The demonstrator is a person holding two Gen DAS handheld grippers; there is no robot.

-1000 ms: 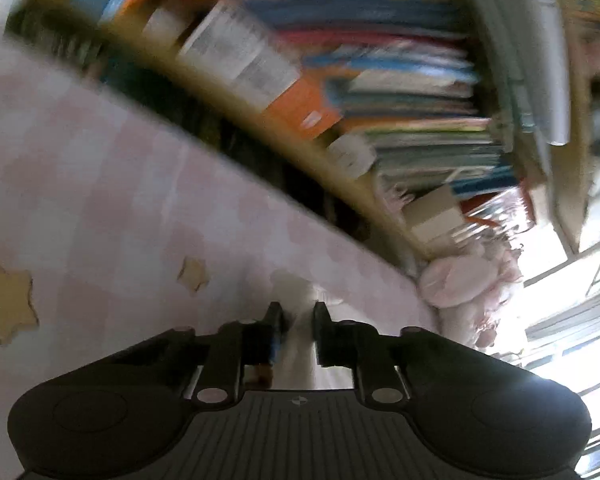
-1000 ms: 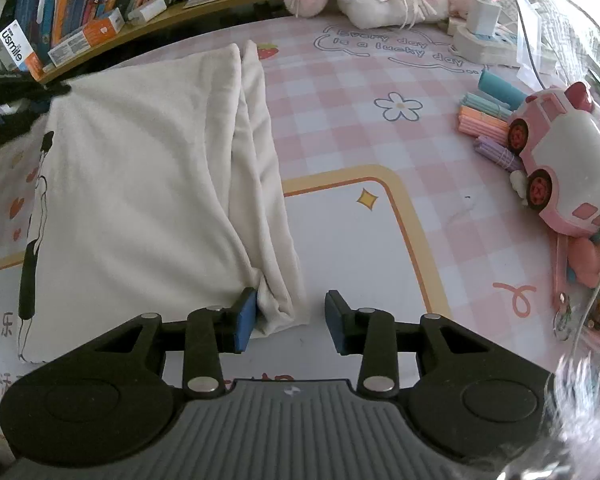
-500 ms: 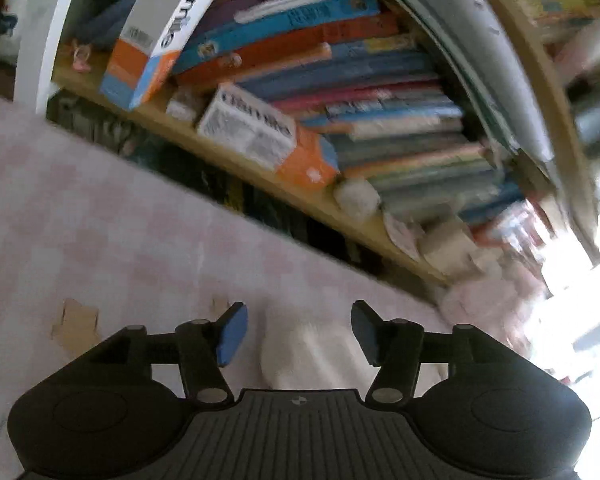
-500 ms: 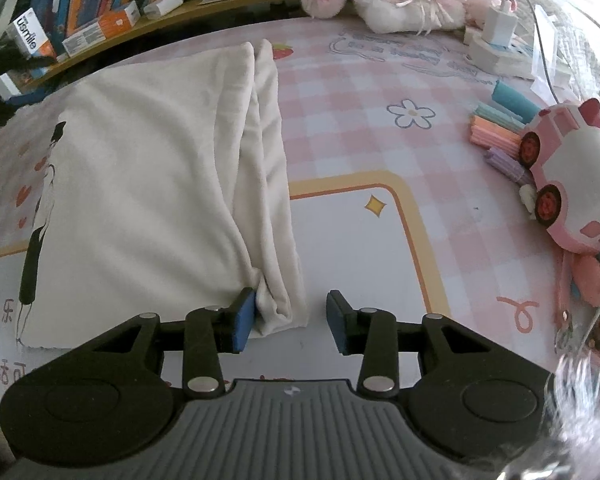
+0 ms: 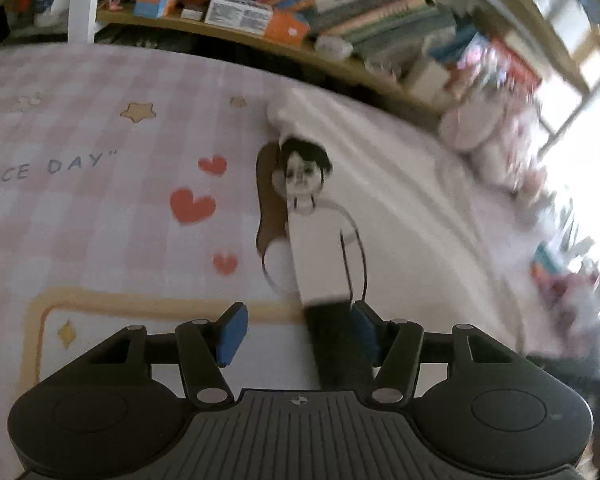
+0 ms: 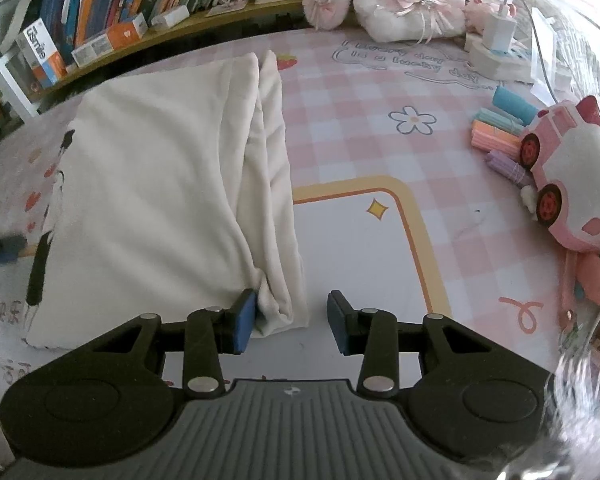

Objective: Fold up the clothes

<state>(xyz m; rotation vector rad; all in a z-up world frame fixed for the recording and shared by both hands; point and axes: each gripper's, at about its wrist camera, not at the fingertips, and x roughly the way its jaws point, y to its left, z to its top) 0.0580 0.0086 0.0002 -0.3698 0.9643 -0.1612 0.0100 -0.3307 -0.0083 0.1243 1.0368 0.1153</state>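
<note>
Cream shirt (image 6: 152, 184) lies flat on pink checked tabletop (image 6: 340, 120), folded lengthwise, printed figure along left edge, loose pleats on right side. Left tongs (image 5: 296, 330), a second ago clenched on cloth near bookshelf (image 5: 260, 36), now released, swung back over printed edge. Right tongs (image 6: 292, 318) stay spread, straddling near right corner. Judgement: side fold laid; crosswise fold next. Toy car (image 6: 568, 188), markers (image 6: 500, 136), plush (image 6: 392, 0) well apart, right; nothing blocks.
</note>
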